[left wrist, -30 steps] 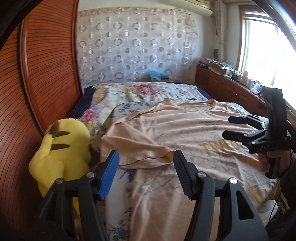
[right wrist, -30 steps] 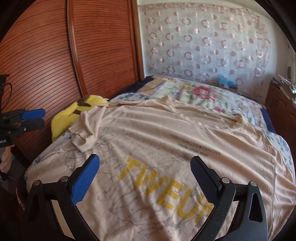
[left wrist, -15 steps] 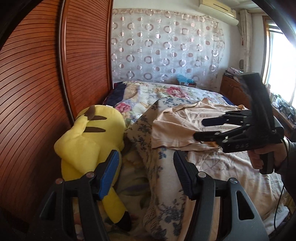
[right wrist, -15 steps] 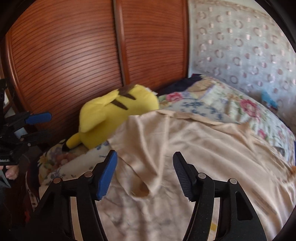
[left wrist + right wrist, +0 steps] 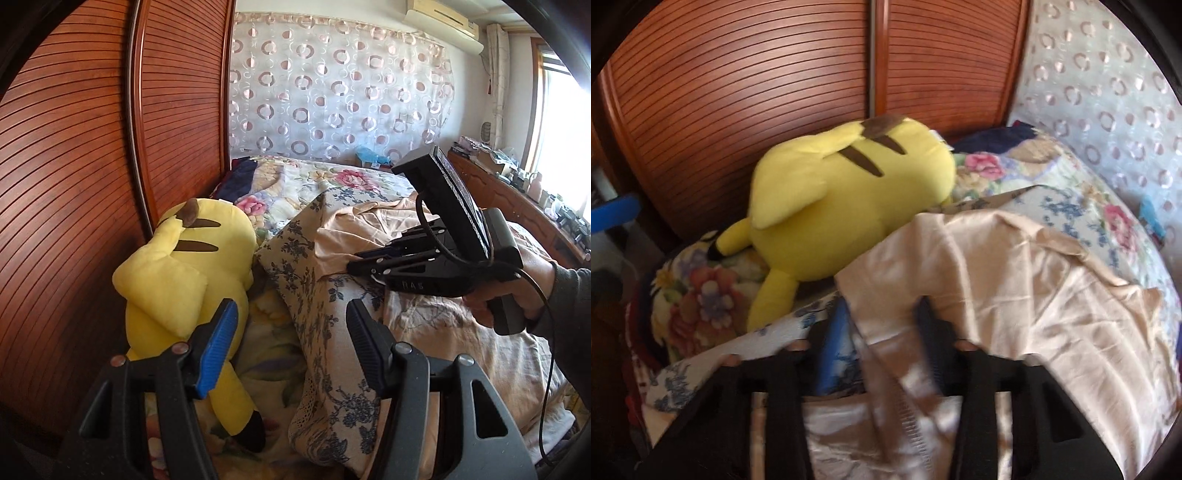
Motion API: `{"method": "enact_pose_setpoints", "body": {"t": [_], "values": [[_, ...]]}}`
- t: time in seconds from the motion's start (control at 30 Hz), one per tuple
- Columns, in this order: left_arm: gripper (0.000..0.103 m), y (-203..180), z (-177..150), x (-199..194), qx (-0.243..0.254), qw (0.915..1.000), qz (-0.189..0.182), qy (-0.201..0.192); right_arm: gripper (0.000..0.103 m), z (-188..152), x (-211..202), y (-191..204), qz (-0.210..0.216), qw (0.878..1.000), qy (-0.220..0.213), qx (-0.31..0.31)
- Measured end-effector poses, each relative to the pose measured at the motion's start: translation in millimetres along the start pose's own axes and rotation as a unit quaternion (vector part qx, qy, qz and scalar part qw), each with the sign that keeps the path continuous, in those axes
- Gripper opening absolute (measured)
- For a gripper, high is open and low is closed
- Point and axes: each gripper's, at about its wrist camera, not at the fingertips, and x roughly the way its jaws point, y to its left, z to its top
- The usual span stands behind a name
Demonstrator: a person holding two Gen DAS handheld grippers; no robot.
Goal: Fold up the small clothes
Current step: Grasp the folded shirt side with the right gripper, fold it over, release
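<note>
- Your right gripper [image 5: 882, 354] has just been closing; its jaws now pinch a fold of the beige T-shirt [image 5: 1015, 280], at the sleeve edge.
- Your left gripper [image 5: 291, 343] stands half open and empty, above the floral sheet [image 5: 317, 332] beside the yellow plush toy [image 5: 188, 273].
- Ahead of both tools, the shirt lies spread across the bed.
- Expect light, limp cloth that sags; grip hems or corners.

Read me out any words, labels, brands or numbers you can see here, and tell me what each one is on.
"DAS": raised letters on the black body of the right gripper; the first letter is unclear.
Air conditioner: marks on its front are too small to read.
Beige T-shirt: no print is in view.
</note>
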Motion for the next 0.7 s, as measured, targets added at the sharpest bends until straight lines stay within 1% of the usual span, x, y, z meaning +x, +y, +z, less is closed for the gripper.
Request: {"method": "enact_pose_setpoints", "body": {"t": [0.03, 0.07, 0.1, 0.13, 0.2, 0.27, 0.37, 0.43, 0.5, 0.53, 0.6, 0.63, 0.67, 0.7], "values": [[0.06, -2, 0, 0, 0.001, 1.0, -0.003, 0.0, 0.004, -1, -1, -3, 0.001, 1.0, 0.001, -0.001], [0.06, -3, 0, -1, 0.001, 1.0, -0.006, -0.002, 0.001, -2, -4, -6, -0.008, 1.0, -0.004, 0.0], [0.06, -5, 1, -2, 0.001, 1.0, -0.007, -0.003, 0.001, -4, -11, -11, -0.022, 0.999, -0.021, 0.009], [0.06, -6, 1, -3, 0.002, 1.0, -0.007, -0.004, 0.001, -6, -24, -21, -0.018, 0.998, -0.048, 0.032], [0.06, -11, 1, -3, 0.005, 1.0, -0.006, -0.003, 0.001, -12, -50, -41, -0.009, 0.994, -0.082, 0.071], [0.06, -15, 2, -3, 0.009, 0.9999, -0.007, -0.003, 0.001, -24, -82, -62, -0.022, 0.988, -0.113, 0.101], [0.06, -23, 3, -3, 0.012, 0.9996, -0.023, -0.008, 0.001, -48, -116, -91, -0.053, 0.982, -0.118, 0.134], [0.06, -30, 5, 0, 0.015, 0.9994, -0.03, -0.007, 0.001, -67, -131, -109, -0.088, 0.979, -0.108, 0.15], [0.06, -39, 7, 4, 0.022, 0.9991, -0.035, -0.005, 0.002, -81, -138, -123, -0.102, 0.978, -0.096, 0.153], [0.06, -44, 9, 7, 0.025, 0.999, -0.037, -0.004, 0.003, -88, -141, -128, -0.117, 0.977, -0.091, 0.153], [0.06, -52, 13, 13, 0.03, 0.9986, -0.044, -0.002, 0.005, -95, -143, -136, -0.131, 0.976, -0.083, 0.154], [0.06, -56, 14, 15, 0.031, 0.9985, -0.046, -0.001, 0.014, -100, -144, -139, -0.143, 0.974, -0.08, 0.156], [0.06, -61, 17, 19, 0.035, 0.9982, -0.049, 0.002, 0.031, -103, -145, -140, -0.157, 0.972, -0.079, 0.158], [0.06, -65, 18, 23, 0.038, 0.998, -0.051, 0.004, 0.04, -104, -145, -142, -0.17, 0.969, -0.08, 0.161]]}}
